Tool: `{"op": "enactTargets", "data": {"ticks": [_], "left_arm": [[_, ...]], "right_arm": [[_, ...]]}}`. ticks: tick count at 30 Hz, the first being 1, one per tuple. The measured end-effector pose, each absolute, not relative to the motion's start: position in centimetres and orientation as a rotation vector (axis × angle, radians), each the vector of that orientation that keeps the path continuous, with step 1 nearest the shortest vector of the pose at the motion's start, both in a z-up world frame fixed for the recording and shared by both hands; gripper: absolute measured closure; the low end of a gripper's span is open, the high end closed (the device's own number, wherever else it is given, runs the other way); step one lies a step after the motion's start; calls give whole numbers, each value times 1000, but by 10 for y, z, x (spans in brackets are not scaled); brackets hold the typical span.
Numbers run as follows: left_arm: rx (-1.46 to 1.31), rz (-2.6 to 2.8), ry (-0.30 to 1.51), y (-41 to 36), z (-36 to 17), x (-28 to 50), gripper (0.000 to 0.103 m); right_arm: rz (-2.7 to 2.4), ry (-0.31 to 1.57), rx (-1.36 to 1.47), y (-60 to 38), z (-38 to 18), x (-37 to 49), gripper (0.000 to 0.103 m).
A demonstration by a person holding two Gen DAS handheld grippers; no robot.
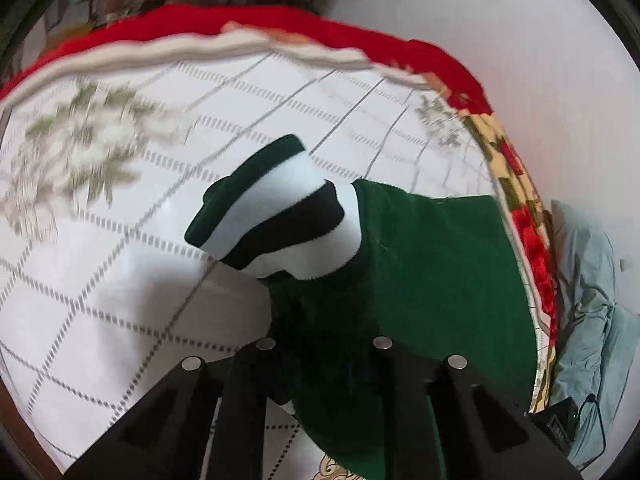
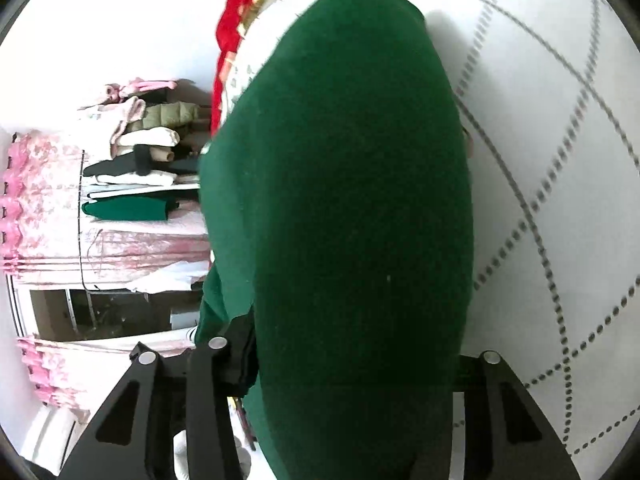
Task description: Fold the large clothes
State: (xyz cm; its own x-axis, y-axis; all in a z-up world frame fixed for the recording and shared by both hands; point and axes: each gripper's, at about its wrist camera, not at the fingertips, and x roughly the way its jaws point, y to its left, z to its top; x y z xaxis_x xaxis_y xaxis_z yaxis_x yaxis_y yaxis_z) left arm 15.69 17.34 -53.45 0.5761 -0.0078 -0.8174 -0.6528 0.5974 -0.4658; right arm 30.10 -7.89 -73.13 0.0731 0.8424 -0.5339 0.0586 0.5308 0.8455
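Note:
A dark green garment [image 1: 432, 272] lies on the bed's white quilted sheet [image 1: 120, 280]. Its sleeve [image 1: 276, 208], striped green, white and black, is bent up toward the middle of the bed. My left gripper [image 1: 324, 344] points down at the garment's near part, shut on a dark fold of the green cloth. In the right wrist view the same green garment [image 2: 344, 200] rises as a broad sheet in front of the camera. It fills the gap of my right gripper [image 2: 318, 350], whose right inner finger is hidden behind it. The cloth hangs from this grip.
A red blanket [image 1: 248, 20] runs along the bed's far edge, and a flowered cover [image 1: 520, 184] along its right edge. Blue-grey cloth [image 1: 588, 280] and a black device with a cable [image 1: 556, 420] lie beside the bed. A stack of folded clothes [image 2: 136, 152] rests on a pink cover [image 2: 44, 184].

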Motion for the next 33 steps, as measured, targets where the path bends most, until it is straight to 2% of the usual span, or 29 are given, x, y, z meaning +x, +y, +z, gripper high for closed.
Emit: {"op": "enactTargets", "data": {"ticks": [10, 15, 19, 24, 31, 33], "left_arm": [[-800, 324, 824, 203, -470, 205, 93], [-742, 225, 797, 217, -444, 262, 93], [-730, 175, 756, 215, -436, 313, 94], [-703, 104, 757, 188, -459, 410, 94], [-633, 13, 839, 117, -518, 542, 93], [-577, -16, 878, 95, -534, 568, 92]], "right_arm": [[750, 1223, 790, -34, -611, 347, 58], [761, 1145, 743, -12, -556, 396, 58], [755, 1084, 740, -17, -537, 455, 59], [715, 1085, 801, -50, -560, 549, 59], [619, 1124, 883, -137, -641, 661, 58], [588, 1158, 905, -161, -664, 685, 54]]}}
